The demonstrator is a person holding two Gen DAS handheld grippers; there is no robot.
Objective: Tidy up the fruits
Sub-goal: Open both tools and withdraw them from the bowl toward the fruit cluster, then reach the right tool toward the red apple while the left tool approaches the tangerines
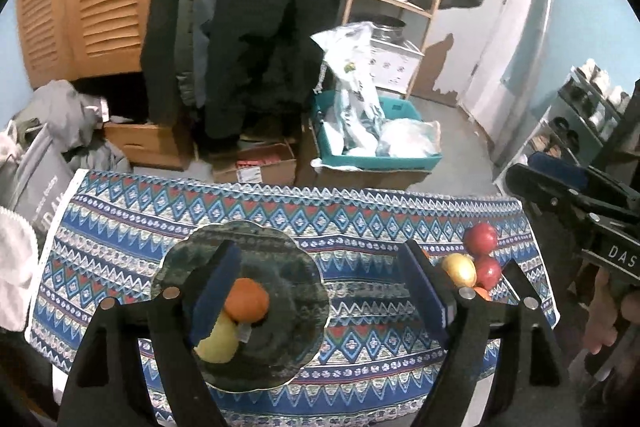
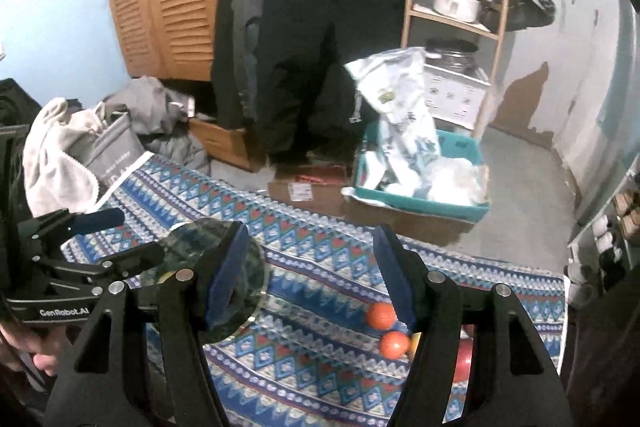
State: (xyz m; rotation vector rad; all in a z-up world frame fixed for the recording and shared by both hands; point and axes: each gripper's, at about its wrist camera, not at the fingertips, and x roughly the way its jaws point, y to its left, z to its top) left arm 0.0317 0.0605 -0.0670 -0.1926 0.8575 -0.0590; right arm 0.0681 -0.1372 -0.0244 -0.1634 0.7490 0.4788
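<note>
Left gripper point(image 1: 322, 293) and right gripper point(image 2: 310, 273) with black angular arms, blue foam pads point(image 1: 218, 291), round silver screws point(image 1: 173, 293), white lettering on the black body

On the left gripper point(image 2: 120, 235), seen from my right wrist camera, I read "GenRobot.AI". On the right gripper point(image 1: 560, 183), seen from my left one, I read only "DAS", cut off at the edge.
</note>
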